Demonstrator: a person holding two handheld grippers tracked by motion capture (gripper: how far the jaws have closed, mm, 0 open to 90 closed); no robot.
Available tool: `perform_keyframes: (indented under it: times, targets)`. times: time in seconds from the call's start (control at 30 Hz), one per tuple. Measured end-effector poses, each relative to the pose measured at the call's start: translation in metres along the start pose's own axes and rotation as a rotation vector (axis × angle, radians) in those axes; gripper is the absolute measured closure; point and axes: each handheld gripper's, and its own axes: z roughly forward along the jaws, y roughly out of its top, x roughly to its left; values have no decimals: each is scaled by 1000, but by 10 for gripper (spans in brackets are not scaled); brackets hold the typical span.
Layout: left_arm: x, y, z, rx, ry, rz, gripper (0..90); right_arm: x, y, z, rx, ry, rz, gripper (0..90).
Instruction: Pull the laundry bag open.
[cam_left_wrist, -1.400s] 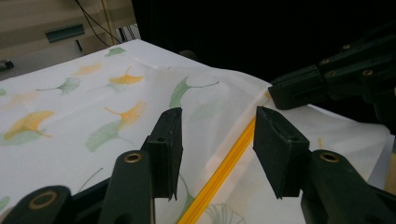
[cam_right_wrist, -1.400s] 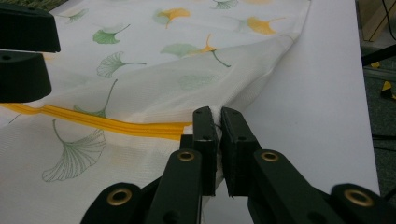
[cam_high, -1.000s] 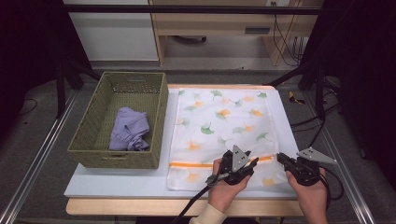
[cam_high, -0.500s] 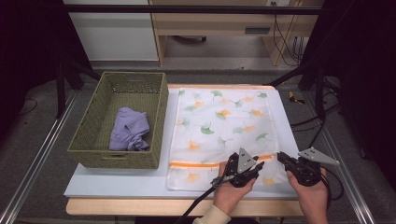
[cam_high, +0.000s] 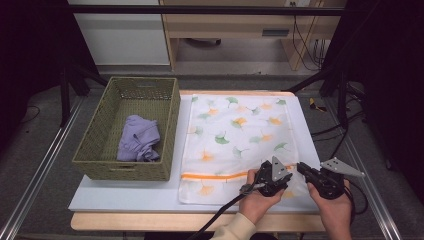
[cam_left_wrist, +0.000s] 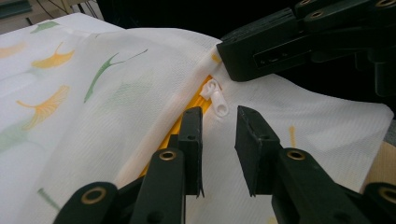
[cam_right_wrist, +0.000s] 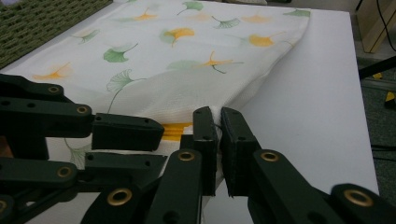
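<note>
Two claws meet at the near right corner of the mesh laundry bag (cam_high: 235, 142) on the table (cam_high: 125, 197). Right claw (cam_right_wrist: 218, 140) pinches the bag's edge; left claw (cam_left_wrist: 218, 140), jaws just narrowed yet released, faces the white zipper pull (cam_left_wrist: 217, 99) directly ahead.

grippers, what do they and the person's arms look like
Both the left gripper and the right gripper are black with brass-coloured rivets and a grey three-cornered plate on top. A black cable trails from the left one. One cream sleeve shows.
</note>
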Motion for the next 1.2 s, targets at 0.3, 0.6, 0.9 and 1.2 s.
perform_keyframes:
  times: [0.3,0.6,0.9,1.2]
  targets:
    - [-3,-1,14,11,28,3,712,2,0,0,6,9,3,855]
    - [-3,-4,16,7,63,-6,808,3,0,1,7,14,5,855]
    - [-5,-8,9,-3,73,0,875,2,0,1,11,16,9,855]
    - [0,-8,13,-1,46,-23,869,3,0,2,18,24,11,855]
